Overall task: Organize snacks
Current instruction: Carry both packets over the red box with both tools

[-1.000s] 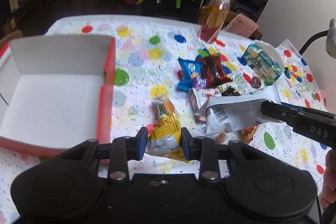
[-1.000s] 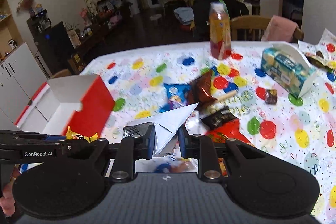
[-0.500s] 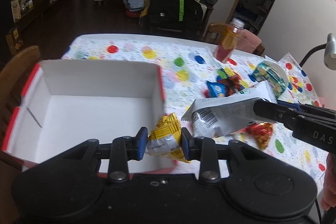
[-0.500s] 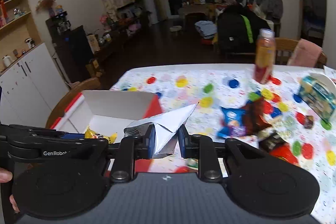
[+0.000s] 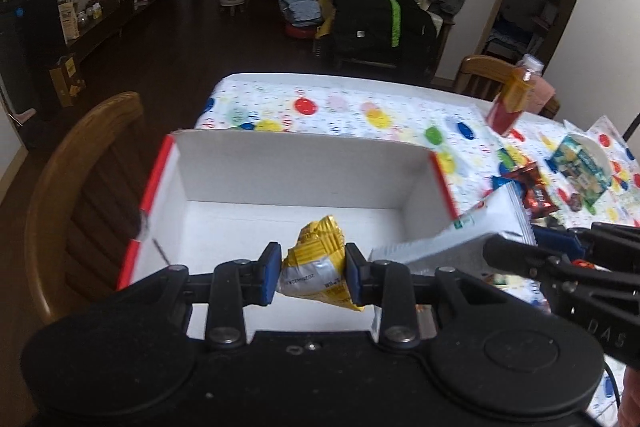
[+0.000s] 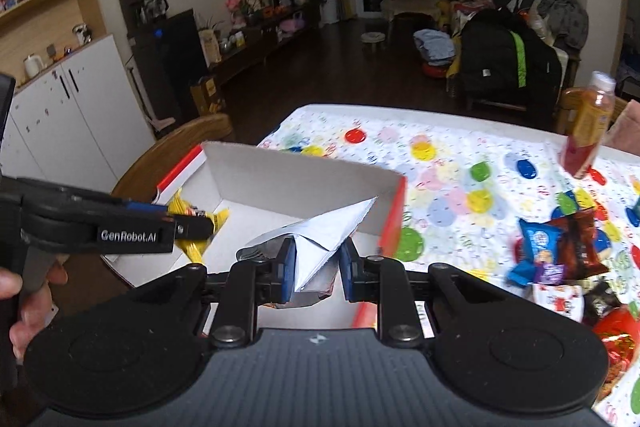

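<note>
A white box with red outer walls (image 5: 280, 163) (image 6: 288, 179) lies open at the table's left end. My left gripper (image 5: 311, 277) is shut on a yellow snack packet (image 5: 316, 267), held above the box's white floor. In the right wrist view that packet (image 6: 192, 223) shows behind the left gripper's arm. My right gripper (image 6: 316, 269) is shut on a white and silver snack bag (image 6: 332, 231), which hangs over the box's near right corner. The same bag (image 5: 460, 231) reaches in from the right in the left wrist view.
Loose snacks (image 6: 560, 247) lie in a heap on the dotted tablecloth (image 6: 440, 163) right of the box. An orange drink bottle (image 5: 514, 99) stands at the far right, near a green and blue pack (image 5: 580, 167). A wooden chair (image 5: 80, 187) sits left of the box.
Both grippers have moved left from the snack heap to the box, each carrying its packet. The yellow packet now hangs over the box's floor and the white bag over its right wall.
</note>
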